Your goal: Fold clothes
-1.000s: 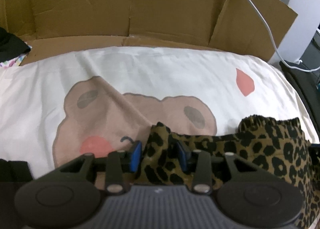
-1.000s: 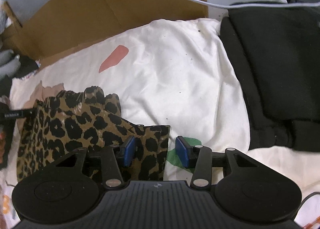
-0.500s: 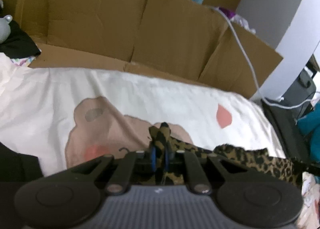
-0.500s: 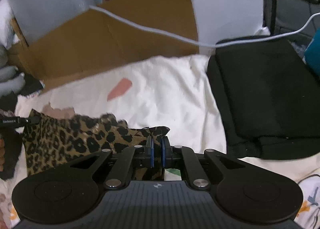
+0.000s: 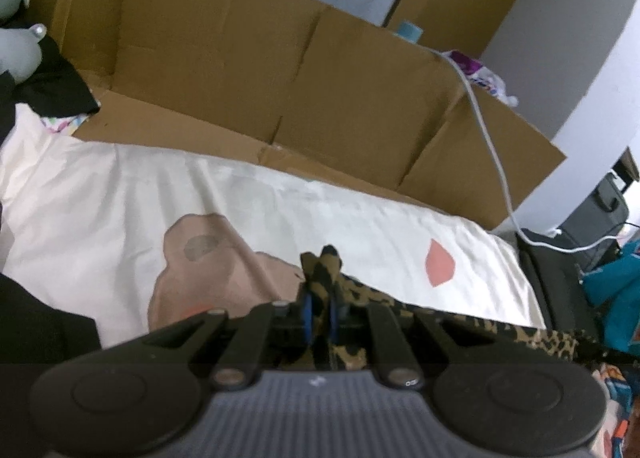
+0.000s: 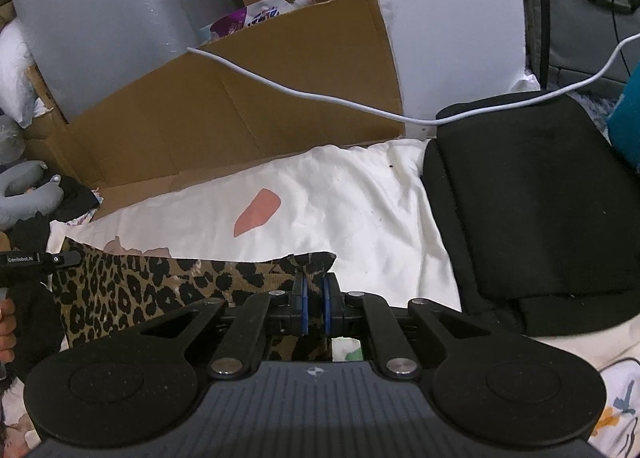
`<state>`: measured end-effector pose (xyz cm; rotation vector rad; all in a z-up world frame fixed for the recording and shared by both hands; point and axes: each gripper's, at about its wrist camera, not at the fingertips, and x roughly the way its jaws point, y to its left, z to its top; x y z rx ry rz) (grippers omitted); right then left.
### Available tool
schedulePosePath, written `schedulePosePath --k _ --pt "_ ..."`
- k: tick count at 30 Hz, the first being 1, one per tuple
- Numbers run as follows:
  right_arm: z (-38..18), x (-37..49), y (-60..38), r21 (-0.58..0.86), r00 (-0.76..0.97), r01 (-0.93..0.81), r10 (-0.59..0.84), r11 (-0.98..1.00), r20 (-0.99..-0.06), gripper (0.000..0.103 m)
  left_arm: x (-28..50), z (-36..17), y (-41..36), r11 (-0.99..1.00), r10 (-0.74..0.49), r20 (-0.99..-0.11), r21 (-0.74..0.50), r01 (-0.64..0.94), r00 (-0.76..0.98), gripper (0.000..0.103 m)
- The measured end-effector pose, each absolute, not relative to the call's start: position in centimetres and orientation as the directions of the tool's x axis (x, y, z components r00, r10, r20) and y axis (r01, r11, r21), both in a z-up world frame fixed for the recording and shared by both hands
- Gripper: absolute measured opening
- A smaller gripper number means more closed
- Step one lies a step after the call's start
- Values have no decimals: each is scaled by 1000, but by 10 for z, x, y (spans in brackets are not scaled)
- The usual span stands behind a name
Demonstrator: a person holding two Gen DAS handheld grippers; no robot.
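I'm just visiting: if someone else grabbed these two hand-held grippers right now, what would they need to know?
Left gripper: shut on one corner of the leopard-print cloth.
Right gripper: shut on the opposite corner.
The cloth hangs stretched between them, over the white bedsheet; a black folded garment lies to the right.
Done: both corners gripped, edge raised.
Left: lay it over and fold.

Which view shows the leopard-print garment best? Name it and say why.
The right wrist view: the leopard-print garment spreads broadly there, its top edge stretched taut from the right claw. The left wrist view shows only a pinched corner in the left claw and a thin, blurred strip trailing right.
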<state>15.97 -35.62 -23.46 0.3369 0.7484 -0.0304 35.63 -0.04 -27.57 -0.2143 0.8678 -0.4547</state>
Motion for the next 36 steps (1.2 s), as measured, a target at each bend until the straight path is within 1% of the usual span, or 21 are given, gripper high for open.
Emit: schedulePosePath --k 4,6,12,19,22,23,24,27,29,33,36 --pt "-234 171 -354 266 725 142 83 954 -684 6 364 -277 -6 896 -443 -701 -340 284 559 8" --pt "-238 178 -356 264 705 155 81 952 -705 6 371 -279 -11 900 -436 -715 -330 286 547 8" --pt "-269 197 -368 262 626 211 76 942 -776 6 389 -310 -29 913 -402 -778 -301 274 483 9" --pt "-281 216 -367 255 604 206 82 945 -793 6 397 -334 -32 926 -372 -802 -287 245 467 9" --pt "-290 223 -366 250 582 212 84 945 -809 7 399 -336 -37 933 -348 -826 -259 250 444 12" --pt "-293 224 -366 245 573 213 82 946 -816 8 399 -335 -39 936 -338 -832 -248 250 441 16" --pt "-291 223 -364 227 578 204 70 952 -813 9 398 -331 -40 941 -322 -833 -231 246 450 21" --pt "-285 218 -360 173 596 178 34 969 -802 14 390 -317 -42 948 -293 -824 -184 259 485 21" --pt "-277 214 -361 156 616 178 14 972 -788 16 382 -309 -43 940 -311 -814 -189 283 490 21" --pt "-263 209 -358 172 662 154 28 973 -749 20 368 -294 -49 919 -360 -797 -213 332 485 24" --pt "-257 207 -346 178 681 108 58 978 -730 23 360 -290 -59 891 -413 -793 -251 378 447 29"
